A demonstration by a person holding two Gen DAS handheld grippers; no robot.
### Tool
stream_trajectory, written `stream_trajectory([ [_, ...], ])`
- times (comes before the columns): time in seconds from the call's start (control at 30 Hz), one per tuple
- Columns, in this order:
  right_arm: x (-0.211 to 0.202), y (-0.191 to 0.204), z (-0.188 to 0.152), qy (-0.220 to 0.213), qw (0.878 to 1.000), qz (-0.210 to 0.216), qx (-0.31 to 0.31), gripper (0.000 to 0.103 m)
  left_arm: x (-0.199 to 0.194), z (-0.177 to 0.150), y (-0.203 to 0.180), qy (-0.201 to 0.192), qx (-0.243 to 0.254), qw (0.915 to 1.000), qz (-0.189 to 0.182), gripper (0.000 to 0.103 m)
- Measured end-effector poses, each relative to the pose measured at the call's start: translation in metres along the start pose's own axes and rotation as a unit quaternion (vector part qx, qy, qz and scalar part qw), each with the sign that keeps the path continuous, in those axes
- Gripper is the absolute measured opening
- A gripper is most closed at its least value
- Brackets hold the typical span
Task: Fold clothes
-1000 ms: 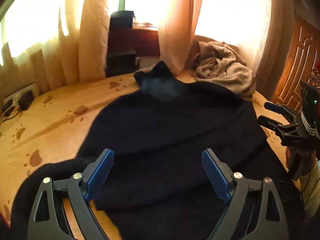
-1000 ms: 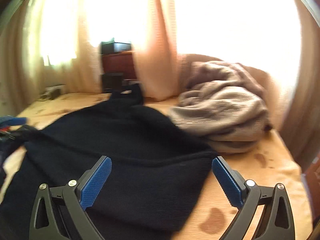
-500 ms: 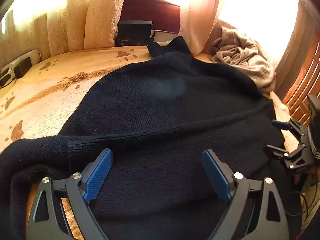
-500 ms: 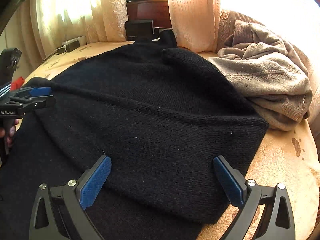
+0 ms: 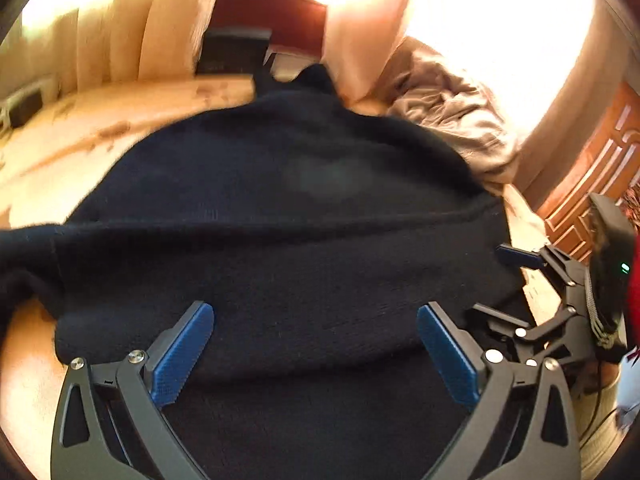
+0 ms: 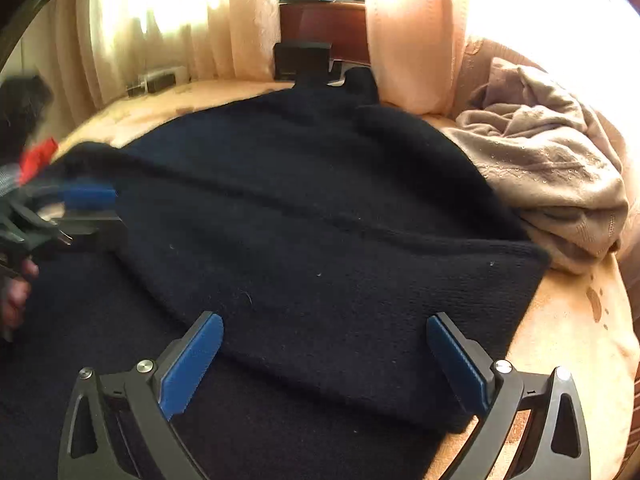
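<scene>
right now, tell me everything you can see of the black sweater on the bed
The black sweater is a dark knit, spread flat across the patterned bedsheet, with its lower part folded up over the body, leaving a doubled edge nearest the cameras. A sleeve trails off to the left. Its far right side lies against the crumpled beige garment. No gripper fingers press on it.
</scene>
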State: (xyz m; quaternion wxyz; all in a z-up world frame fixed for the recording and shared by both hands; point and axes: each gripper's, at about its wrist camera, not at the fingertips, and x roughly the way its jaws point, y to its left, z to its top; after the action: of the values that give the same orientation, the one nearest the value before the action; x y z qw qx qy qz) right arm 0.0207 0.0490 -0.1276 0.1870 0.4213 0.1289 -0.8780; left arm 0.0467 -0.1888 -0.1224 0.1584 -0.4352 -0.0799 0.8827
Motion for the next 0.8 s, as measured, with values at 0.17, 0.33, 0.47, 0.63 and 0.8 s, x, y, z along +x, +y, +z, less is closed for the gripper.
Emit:
stream_trajectory([
  [0.17, 0.0, 0.001, -0.001, 0.0, 1.0, -0.007, -0.008, 0.103, 0.008, -0.006, -0.012, 0.002, 0.028, 0.9991, 0.031, 0.102],
  [0.33, 0.001, 0.003, 0.003, 0.0, 1.0, -0.005, -0.008, 0.103, 0.011, -0.006, -0.018, 0.004, 0.035, 0.9986, 0.041, 0.102],
  [0.47, 0.002, 0.003, 0.003, 0.0, 1.0, -0.004, -0.006, 0.103, 0.015, -0.006, -0.024, 0.009, 0.047, 0.9972, 0.058, 0.102],
  [0.63, 0.002, 0.003, 0.002, -0.001, 1.0, -0.005, -0.005, 0.103, 0.017, -0.008, -0.027, 0.013, 0.056, 0.9958, 0.071, 0.102],
  [0.8, 0.003, 0.004, 0.002, 0.0, 1.0, -0.007, -0.006, 0.103, 0.018, -0.008, -0.027, 0.014, 0.059, 0.9954, 0.074, 0.102],
])
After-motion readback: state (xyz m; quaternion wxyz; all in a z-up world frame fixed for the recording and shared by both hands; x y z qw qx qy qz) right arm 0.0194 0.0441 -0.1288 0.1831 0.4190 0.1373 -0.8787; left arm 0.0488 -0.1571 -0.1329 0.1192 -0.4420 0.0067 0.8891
